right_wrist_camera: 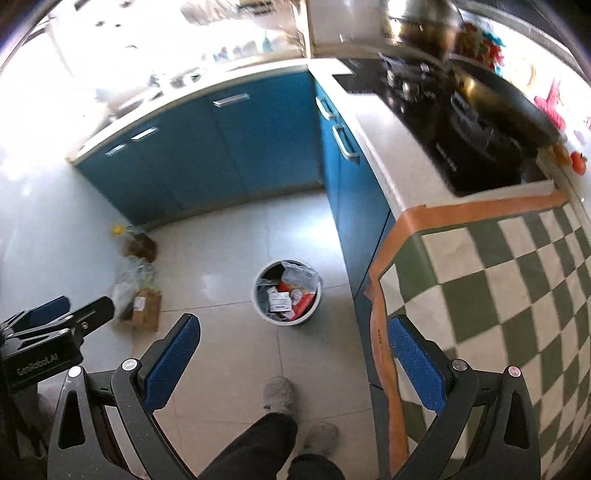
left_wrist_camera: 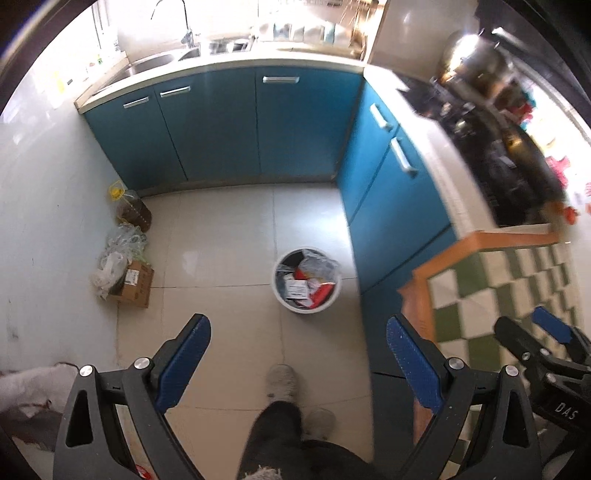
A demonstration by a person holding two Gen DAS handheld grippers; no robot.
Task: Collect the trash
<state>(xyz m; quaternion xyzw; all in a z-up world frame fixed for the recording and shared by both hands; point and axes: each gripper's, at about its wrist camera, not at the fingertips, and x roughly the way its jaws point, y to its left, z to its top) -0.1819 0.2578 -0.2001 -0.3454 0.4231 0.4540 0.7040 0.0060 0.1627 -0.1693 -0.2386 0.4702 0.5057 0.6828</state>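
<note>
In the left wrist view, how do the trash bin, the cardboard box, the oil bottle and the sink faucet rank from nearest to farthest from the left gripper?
1. Trash bin: on the floor ahead of the left gripper, slightly right.
2. Cardboard box: left, by the wall; close to the bin's rank.
3. Oil bottle: left corner, beyond the box.
4. Sink faucet: on the far counter.

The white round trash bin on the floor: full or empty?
Partly full and upright. The white round trash bin holds wrappers and paper, with crumpled plastic reaching its rim; dark lining shows at the back.

Your tiled floor (left_wrist_camera: 229,229) carries the trash bin (left_wrist_camera: 291,301) centre; cardboard box (left_wrist_camera: 136,284), plastic bags (left_wrist_camera: 118,251), oil bottle (left_wrist_camera: 135,210) far left.
</note>
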